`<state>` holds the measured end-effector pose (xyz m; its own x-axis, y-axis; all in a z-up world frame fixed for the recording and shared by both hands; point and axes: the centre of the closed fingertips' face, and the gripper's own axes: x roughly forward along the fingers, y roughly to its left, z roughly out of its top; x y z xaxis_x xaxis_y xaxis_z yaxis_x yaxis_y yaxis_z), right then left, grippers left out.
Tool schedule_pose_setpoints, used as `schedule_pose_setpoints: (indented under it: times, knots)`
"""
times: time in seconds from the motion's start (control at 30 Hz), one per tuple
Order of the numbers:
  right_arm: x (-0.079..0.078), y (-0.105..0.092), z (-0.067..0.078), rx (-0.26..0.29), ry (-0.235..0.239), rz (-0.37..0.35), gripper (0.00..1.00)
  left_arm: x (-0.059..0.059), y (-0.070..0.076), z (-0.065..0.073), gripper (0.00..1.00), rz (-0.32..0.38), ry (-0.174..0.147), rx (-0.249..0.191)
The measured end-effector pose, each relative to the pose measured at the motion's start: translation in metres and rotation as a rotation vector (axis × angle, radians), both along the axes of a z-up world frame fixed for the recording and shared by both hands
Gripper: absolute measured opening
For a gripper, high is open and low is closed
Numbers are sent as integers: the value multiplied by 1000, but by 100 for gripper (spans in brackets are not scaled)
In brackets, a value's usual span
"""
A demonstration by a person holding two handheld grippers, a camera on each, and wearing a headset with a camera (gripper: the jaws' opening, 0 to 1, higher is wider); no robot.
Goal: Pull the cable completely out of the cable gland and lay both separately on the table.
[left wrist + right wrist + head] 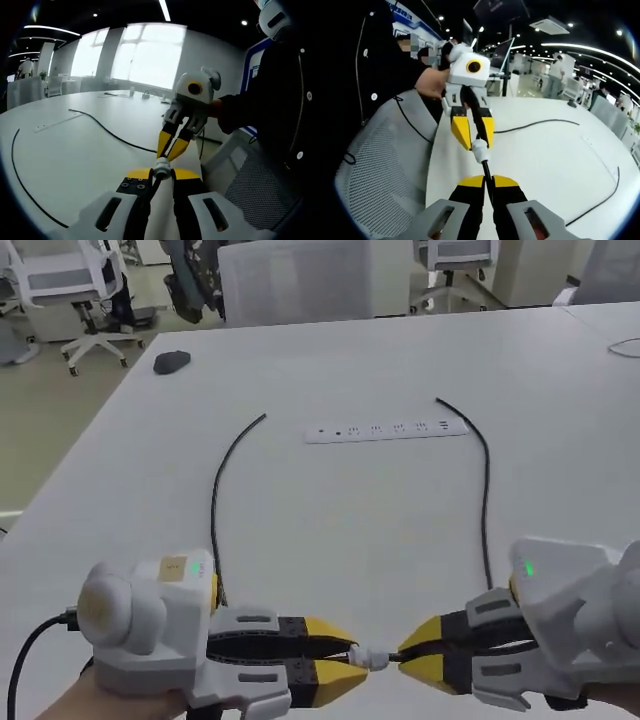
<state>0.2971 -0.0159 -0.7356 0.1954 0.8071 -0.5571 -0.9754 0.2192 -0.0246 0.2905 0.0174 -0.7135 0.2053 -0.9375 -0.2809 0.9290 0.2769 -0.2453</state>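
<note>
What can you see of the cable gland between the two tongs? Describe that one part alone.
The cable gland is a small, white, plastic-looking fitting with a rounded body. It lies roughly level, pinched at the tips of the left tongs, and seems held just above the table. The black cable is threaded through it, and the right tongs grip that cable right beside it.

The left gripper (161,174) has its yellow-tipped jaws clamped on the white cable gland (161,167) at their tips. Straight ahead, the right gripper (170,152) points back, its jaws pinched together just beyond the gland. Left of the jaws, the black cable (110,132) curves across the white table (75,165), with a power strip (56,121) farther left.
</note>
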Motion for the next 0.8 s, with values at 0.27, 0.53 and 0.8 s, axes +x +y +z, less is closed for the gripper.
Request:
schedule_pose_setpoints:
  times: [0.27, 0.53, 0.8]
  knots:
    - [8, -34, -2, -15, -5, -135, 0, 0, -1, 0, 15, 10, -10, -8]
    - [23, -87, -20, -85, 50, -356, 0, -1, 2, -4, 15, 8, -35, 17]
    - [34, -137, -34, -137, 61, -469, 0, -3, 2, -8, 15, -4, -37, 32]
